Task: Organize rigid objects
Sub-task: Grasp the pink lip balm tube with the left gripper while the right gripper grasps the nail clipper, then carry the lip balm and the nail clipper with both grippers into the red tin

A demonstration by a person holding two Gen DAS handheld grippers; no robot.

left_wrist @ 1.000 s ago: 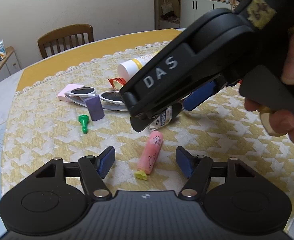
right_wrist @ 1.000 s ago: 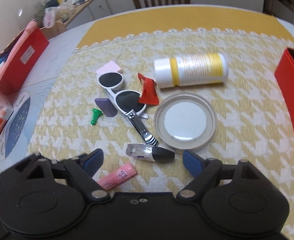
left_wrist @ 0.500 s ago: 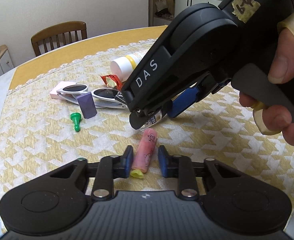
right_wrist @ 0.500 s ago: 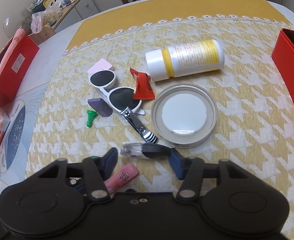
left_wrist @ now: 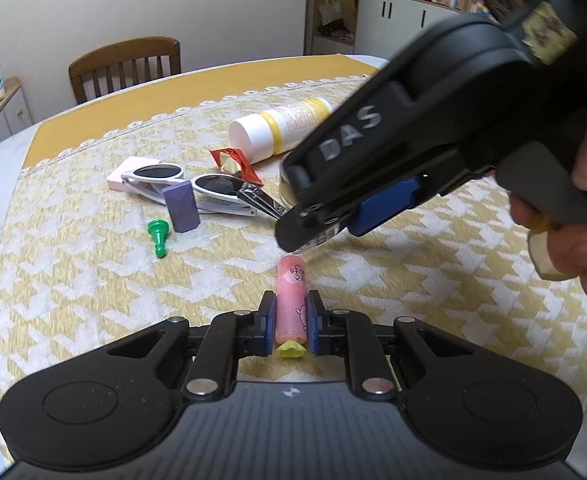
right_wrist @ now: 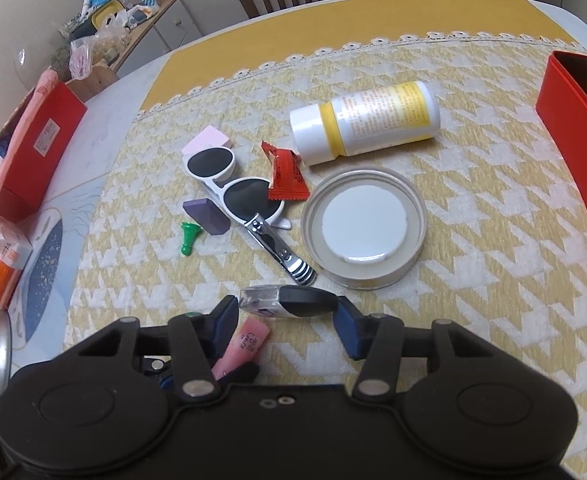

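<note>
My left gripper [left_wrist: 289, 320] is shut on a pink tube [left_wrist: 291, 304] with a yellow end, low on the yellow patterned cloth. The tube also shows in the right wrist view [right_wrist: 242, 348]. My right gripper [right_wrist: 287, 316] stands open around a small black-and-clear bottle [right_wrist: 289, 301] lying crosswise on the cloth, one finger at each end; I cannot tell if the pads touch it. In the left wrist view the right gripper's body [left_wrist: 393, 160] hangs just beyond the tube and hides that bottle.
Nail clippers [right_wrist: 279, 248], white sunglasses [right_wrist: 233, 186], a purple block [right_wrist: 206, 216], a green pawn [right_wrist: 187, 238], a red sachet [right_wrist: 285, 172], a round lid [right_wrist: 363, 228] and a yellow-white bottle [right_wrist: 367, 122] lie ahead. A red box [right_wrist: 573, 128] stands at the right.
My left gripper has closed on the pink tube. My right gripper has come down and narrowed around the small black-and-clear bottle.
</note>
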